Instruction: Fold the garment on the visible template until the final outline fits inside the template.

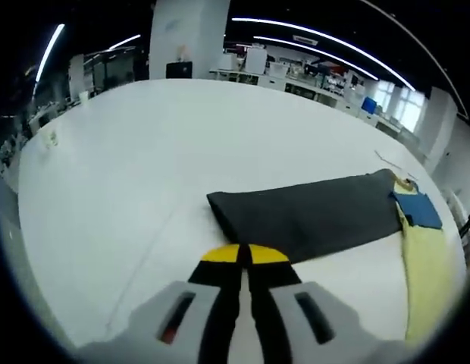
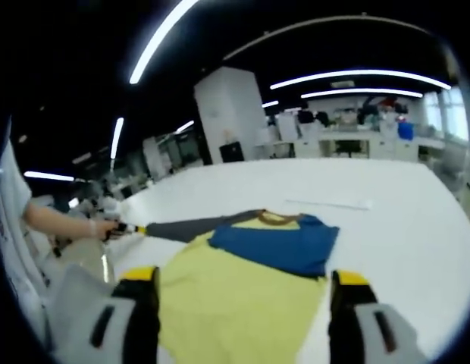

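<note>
1. A T-shirt (image 2: pixel 242 292) lies flat on a wide white counter (image 1: pixel 144 167). Its body is pale yellow, with one dark grey sleeve (image 1: pixel 307 216) and one blue sleeve (image 2: pixel 277 243).
2. In the left gripper view, the left hand-held gripper (image 1: pixel 244 256) rises from the bottom with its two yellow-tipped jaws pressed together and nothing visible between them. The tips sit just short of the near edge of the dark grey sleeve.
3. In that view the grey sleeve stretches flat across the counter from the centre toward the right, where it joins the yellow body (image 1: pixel 428 280). A patch of blue (image 1: pixel 418 210) lies folded on the yellow cloth near the far right.
4. In the right gripper view, the right hand-held gripper (image 2: pixel 241 284) has its jaws spread wide apart, one at the lower left and one at the lower right, with the yellow body of the shirt lying between them. Whether the jaws touch the cloth I cannot tell.
5. In that view the blue sleeve is folded inward over the upper part of the yellow body, below a brown-edged collar (image 2: pixel 277 218).
6. At the left of the right gripper view, a person's hand (image 2: pixel 98 227) holds the left hand-held gripper at the outer end of the grey sleeve.
7. I cannot make out any template outline on the counter. A thin pale strip (image 2: pixel 326 203) lies on the counter beyond the collar.
8. Beyond the far edge of the counter stand a white pillar (image 1: pixel 188 34) and benches with equipment, under long ceiling light strips (image 2: pixel 356 76).
</note>
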Demonstrator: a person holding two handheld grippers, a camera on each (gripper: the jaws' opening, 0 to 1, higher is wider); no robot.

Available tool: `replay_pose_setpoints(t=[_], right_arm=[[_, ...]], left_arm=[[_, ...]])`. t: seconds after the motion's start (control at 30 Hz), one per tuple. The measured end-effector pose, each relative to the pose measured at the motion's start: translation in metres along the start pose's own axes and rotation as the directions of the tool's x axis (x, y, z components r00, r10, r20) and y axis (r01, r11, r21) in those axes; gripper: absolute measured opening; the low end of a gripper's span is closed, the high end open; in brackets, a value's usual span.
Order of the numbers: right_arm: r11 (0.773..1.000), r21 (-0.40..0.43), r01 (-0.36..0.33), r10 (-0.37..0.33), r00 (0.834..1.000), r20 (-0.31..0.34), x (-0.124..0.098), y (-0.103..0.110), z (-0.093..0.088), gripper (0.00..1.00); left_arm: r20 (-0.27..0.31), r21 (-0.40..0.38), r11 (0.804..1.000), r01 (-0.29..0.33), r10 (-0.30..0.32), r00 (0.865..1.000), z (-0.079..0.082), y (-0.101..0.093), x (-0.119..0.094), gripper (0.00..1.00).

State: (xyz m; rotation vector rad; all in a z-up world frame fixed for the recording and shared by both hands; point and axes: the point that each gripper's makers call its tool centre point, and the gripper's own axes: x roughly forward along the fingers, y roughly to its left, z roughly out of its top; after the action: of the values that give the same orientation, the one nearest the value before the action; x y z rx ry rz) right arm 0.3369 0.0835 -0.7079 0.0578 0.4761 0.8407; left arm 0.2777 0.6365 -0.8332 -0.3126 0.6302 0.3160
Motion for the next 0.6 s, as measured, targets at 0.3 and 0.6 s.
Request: replay_pose_setpoints(t=[0.3,0.6], right_arm=[[1.0,0.014,-0.019,0.019,1.0,0.017,0.005,-0.003,0.004,0.92],[0.999,0.024,-0.027,0.027,0.999,0.02,-0.002,-0.003,-0.001,0.97]], left_arm=[[0.071,0.085,0.976,0.201,-0.207,0.976,0.059,-0.081,-0.016,0.0],[0.088,0.165,0.905,0.393,-0.41,0.908,0.093,-0.205,-0.024,0.0]])
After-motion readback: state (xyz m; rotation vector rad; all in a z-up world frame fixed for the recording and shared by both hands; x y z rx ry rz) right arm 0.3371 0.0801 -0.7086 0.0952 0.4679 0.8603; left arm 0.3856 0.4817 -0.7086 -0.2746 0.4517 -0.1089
